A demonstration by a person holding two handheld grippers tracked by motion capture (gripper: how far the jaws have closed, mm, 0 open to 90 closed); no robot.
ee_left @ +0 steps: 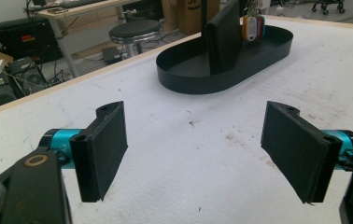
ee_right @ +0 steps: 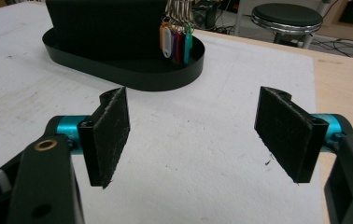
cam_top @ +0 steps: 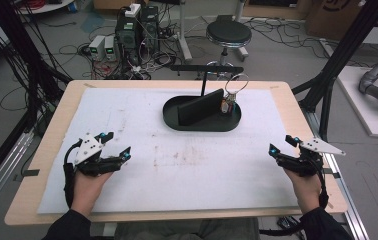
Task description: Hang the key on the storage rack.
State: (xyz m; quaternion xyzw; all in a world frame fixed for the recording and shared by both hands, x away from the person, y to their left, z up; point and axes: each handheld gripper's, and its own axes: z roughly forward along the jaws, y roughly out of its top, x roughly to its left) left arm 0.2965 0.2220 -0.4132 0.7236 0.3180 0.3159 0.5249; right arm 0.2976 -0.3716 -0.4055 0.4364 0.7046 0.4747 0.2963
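Keys (ee_right: 177, 39) on coloured tags hang at the tray's (cam_top: 202, 125) two o'clock end, light and swingy, so pinch their tags, your left gripper (cam_top: 114, 145) and right gripper (cam_top: 279, 145) holding jaws wide apart, empty.

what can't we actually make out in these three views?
- Key tags: any lettering too small, right gripper view.
- Top of their ring: cut by the frame's upper edge there; thin and faint in the high view.
- Tray floor behind the black upright panel: hidden by the panel.
- Stand's foot: hidden behind the panel, high view.
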